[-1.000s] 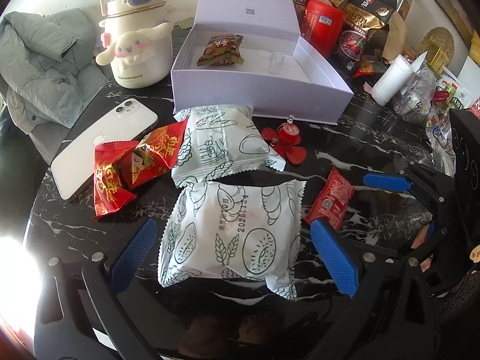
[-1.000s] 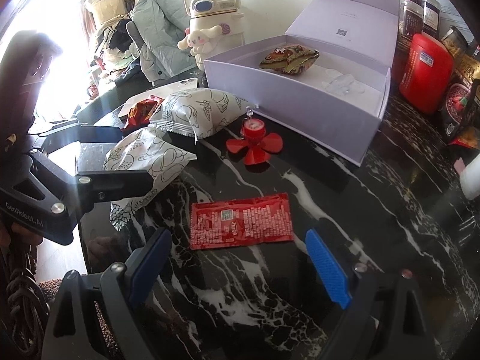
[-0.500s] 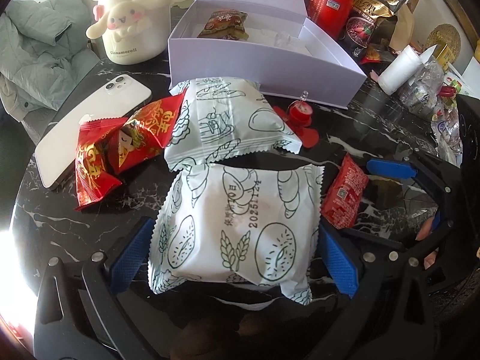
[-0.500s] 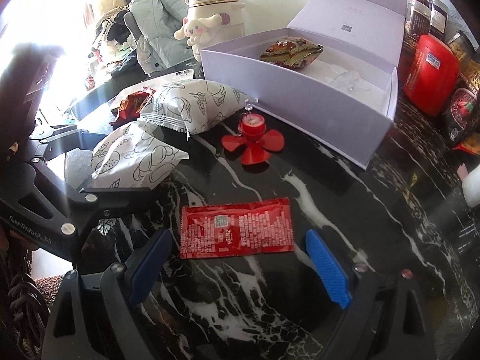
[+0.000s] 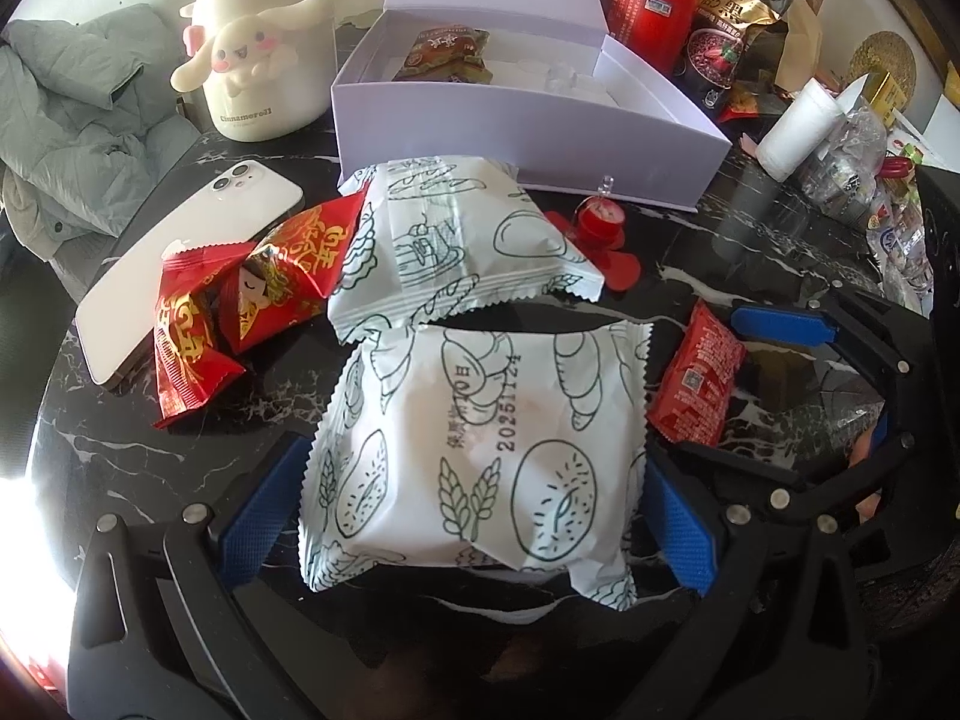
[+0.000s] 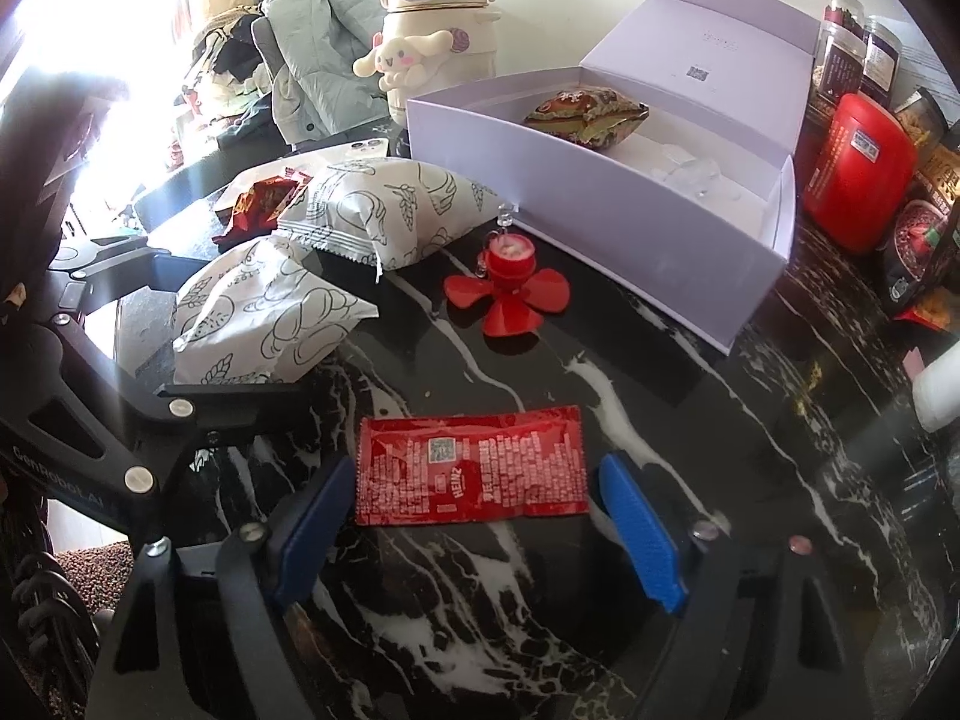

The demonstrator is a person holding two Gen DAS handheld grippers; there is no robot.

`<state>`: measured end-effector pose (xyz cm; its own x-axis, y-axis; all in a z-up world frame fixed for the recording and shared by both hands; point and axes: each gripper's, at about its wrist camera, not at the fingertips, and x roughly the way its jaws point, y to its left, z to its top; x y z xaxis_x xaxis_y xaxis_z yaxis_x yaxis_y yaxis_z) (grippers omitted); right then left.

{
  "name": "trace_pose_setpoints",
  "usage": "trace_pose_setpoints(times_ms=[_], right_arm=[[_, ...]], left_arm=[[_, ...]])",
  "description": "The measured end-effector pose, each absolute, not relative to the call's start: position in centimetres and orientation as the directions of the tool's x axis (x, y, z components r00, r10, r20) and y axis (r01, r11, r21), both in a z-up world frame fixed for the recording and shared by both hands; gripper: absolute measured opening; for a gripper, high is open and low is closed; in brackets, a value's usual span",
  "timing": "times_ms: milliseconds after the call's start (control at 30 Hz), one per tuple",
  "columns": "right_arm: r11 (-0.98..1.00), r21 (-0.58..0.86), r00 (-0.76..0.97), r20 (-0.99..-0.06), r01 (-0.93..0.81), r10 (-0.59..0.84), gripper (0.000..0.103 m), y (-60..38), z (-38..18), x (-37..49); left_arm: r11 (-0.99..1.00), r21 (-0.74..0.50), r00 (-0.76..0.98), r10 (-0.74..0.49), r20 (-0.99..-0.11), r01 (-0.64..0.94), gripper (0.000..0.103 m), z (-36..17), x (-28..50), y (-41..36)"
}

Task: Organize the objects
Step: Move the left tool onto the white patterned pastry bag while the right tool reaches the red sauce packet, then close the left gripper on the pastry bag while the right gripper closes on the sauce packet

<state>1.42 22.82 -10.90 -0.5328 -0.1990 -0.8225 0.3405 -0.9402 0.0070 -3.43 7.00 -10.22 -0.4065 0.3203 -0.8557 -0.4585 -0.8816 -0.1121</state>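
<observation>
A white bread packet (image 5: pixel 480 450) with green drawings lies between the blue pads of my open left gripper (image 5: pixel 468 516); it also shows in the right wrist view (image 6: pixel 264 312). A second white packet (image 5: pixel 456 246) lies just beyond it. My right gripper (image 6: pixel 474 516) is open with its pads either side of a red ketchup sachet (image 6: pixel 468 468), also visible in the left wrist view (image 5: pixel 696 384). An open lilac box (image 5: pixel 522 120) holds a brown snack bag (image 5: pixel 444 51). Red snack packets (image 5: pixel 240 300) lie left of the bread.
A white phone (image 5: pixel 186 252) lies at the left. A Cinnamoroll bottle (image 5: pixel 264 60) stands beside the box. A red flower-shaped trinket (image 6: pixel 510 288) sits before the box. Red canister (image 6: pixel 858 174), jars and bags crowd the right side. The table is black marble (image 6: pixel 750 450).
My left gripper has moved forward so the near bread packet now sits between its pads. My right gripper has moved forward around the ketchup sachet.
</observation>
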Motion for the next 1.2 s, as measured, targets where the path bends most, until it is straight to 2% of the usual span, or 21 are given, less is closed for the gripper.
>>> trace_pose_setpoints(times_ms=[500, 567, 1000, 1067, 1200], right_arm=[[-0.947, 0.030, -0.549, -0.809, 0.319, -0.211, 0.074, 23.3, -10.5, 1.6], [-0.948, 0.029, -0.555, -0.805, 0.316, -0.209, 0.074, 23.4, -10.4, 1.7], [-0.949, 0.041, -0.579, -0.784, 0.314, -0.226, 0.074, 23.5, -8.8, 2.1], [-0.948, 0.044, -0.580, -0.781, 0.316, -0.229, 0.074, 23.4, -8.6, 2.2], [-0.945, 0.042, -0.579, -0.781, 0.325, -0.234, 0.074, 23.1, -8.6, 2.5]], left_arm=[[-0.885, -0.155, -0.396, 0.345, -0.851, -0.438, 0.102, -10.0, -3.6, 6.4], [-0.882, -0.169, -0.393, 0.358, -0.847, -0.439, 0.095, -9.8, -3.6, 6.3], [-0.887, -0.190, -0.408, 0.372, -0.834, -0.420, 0.086, -8.3, -3.5, 5.7], [-0.885, -0.207, -0.402, 0.384, -0.832, -0.416, 0.079, -8.2, -3.5, 5.5], [-0.887, -0.197, -0.412, 0.379, -0.829, -0.418, 0.077, -7.8, -3.2, 5.4]])
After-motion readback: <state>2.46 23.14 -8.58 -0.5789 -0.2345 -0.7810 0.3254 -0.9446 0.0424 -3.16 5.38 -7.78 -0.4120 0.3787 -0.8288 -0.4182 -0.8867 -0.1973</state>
